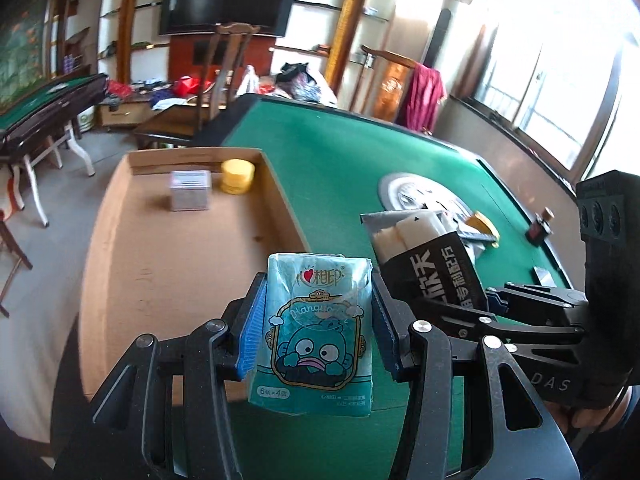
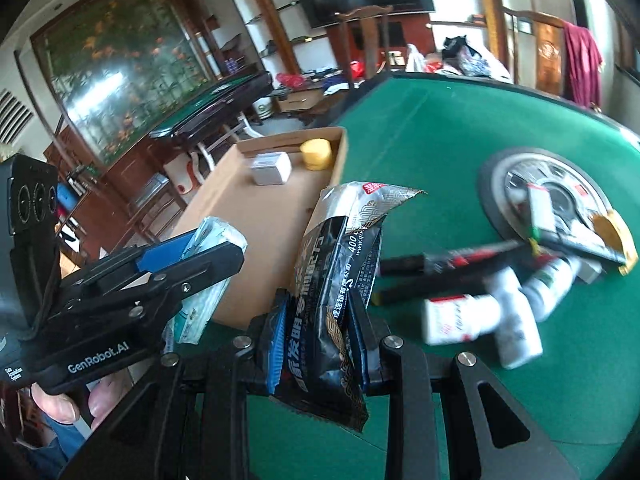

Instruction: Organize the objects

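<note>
I see the green table (image 1: 340, 152) with the cardboard tray (image 1: 168, 264) at its edge. My left gripper (image 1: 316, 332) angles down, clamping a teal tissue pack (image 1: 316, 336); my right gripper (image 2: 320, 340), alongside, pinches a black sachet (image 2: 332, 280).

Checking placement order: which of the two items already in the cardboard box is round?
The yellow round plastic jar, in the far corner; the grey box beside it is rectangular.

Wall television (image 1: 228, 0), wooden chair (image 1: 216, 80), bright windows (image 1: 560, 80) (overexposed), grey floor (image 1: 60, 200)
</note>
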`<action>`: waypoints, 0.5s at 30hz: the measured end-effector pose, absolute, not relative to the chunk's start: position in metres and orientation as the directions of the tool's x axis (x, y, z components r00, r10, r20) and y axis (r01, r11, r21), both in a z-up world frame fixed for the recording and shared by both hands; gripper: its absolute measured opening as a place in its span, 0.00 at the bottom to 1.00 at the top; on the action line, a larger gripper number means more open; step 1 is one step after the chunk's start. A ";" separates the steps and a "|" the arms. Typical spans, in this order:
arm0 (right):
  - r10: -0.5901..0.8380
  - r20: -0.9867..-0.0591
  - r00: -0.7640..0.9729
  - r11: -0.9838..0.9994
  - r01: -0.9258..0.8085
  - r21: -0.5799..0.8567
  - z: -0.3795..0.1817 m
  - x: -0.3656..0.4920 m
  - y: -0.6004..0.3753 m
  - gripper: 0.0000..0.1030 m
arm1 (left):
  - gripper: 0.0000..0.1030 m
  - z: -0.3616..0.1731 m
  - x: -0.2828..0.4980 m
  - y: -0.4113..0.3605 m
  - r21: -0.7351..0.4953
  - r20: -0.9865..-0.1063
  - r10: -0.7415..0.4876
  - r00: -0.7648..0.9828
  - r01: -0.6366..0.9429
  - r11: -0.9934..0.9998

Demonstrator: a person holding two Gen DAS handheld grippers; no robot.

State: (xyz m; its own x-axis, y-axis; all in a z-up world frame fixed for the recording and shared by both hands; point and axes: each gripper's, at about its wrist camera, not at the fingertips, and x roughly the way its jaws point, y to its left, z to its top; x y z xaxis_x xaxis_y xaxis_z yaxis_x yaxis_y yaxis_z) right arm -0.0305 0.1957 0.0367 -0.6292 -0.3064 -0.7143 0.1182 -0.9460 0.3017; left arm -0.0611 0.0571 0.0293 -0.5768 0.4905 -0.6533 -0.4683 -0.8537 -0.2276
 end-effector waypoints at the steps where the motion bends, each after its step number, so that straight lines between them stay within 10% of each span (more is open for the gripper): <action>1: -0.312 -0.715 -0.626 -0.945 0.125 0.303 0.038 -0.034 0.192 0.27 | 0.47 0.029 -0.064 0.048 -0.230 -0.652 0.481 -0.586 -0.452 -0.862; 15: -0.316 -0.754 -0.576 -0.948 0.167 0.270 0.029 -0.105 0.145 0.27 | 0.47 0.014 -0.126 -0.008 -0.267 -0.713 0.403 -0.574 -0.310 -0.913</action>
State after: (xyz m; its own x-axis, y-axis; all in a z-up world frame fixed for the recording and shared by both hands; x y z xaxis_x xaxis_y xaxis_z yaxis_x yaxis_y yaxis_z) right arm -0.1046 0.1454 0.0290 -0.5763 -0.3160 -0.7536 0.1672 -0.9483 0.2697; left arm -0.1259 -0.0081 0.0135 -0.5744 0.4030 -0.7125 -0.3097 -0.9127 -0.2665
